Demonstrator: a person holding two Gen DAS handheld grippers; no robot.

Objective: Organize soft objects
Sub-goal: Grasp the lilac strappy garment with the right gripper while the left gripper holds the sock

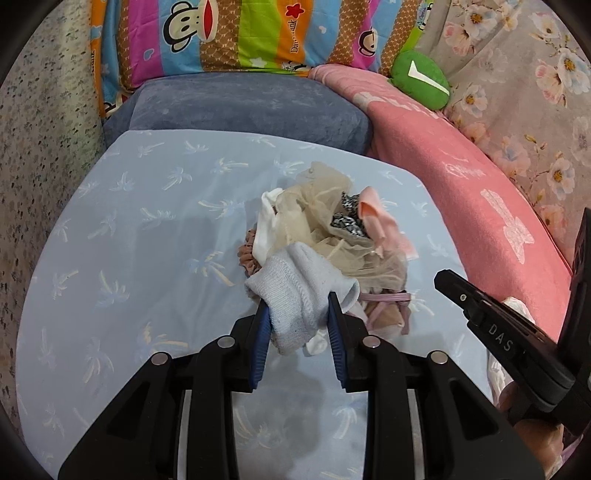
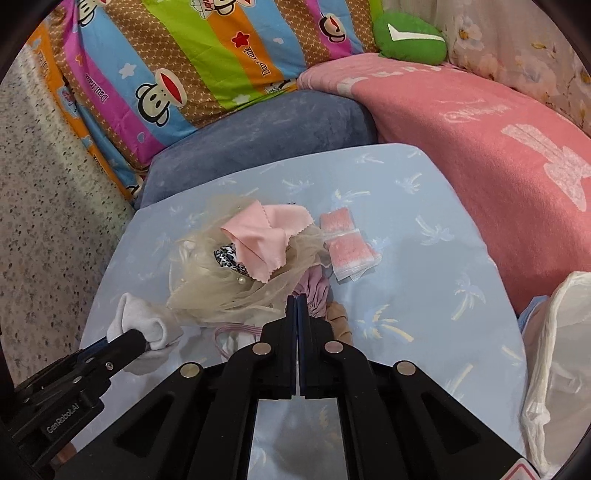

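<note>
A pale blue sock (image 1: pixel 295 299) is clamped between the blue pads of the left gripper (image 1: pixel 297 314), at the near edge of a pile of soft items (image 1: pixel 325 236) lying on the palm-print blue sheet (image 1: pixel 147 206). The right gripper (image 2: pixel 296 306) is seen with its jaws pressed together and nothing visibly caught between them, its tips over the pile's near side.

Only in the right wrist view: a folded pink cloth with a white band (image 2: pixel 347 243), set just beside the pile and apart from it, and a white plastic bag (image 2: pixel 557 354) at the right edge. Only in the left wrist view: the grip on the sock is shown head-on, and a brownish scrunchie (image 1: pixel 249 254) is seen at the pile's left side.

Counted: one sock held, one beige tulle piece (image 2: pixel 221 280), one loose pink cloth (image 2: pixel 266 236), one black-and-white patterned piece (image 2: pixel 227 256), one striped pink item (image 1: pixel 384 297). Behind: one grey-blue pillow (image 1: pixel 240 107), one pink blanket (image 2: pixel 480 155), one green plush (image 1: pixel 421 79), one striped cartoon-monkey quilt (image 1: pixel 221 33).
</note>
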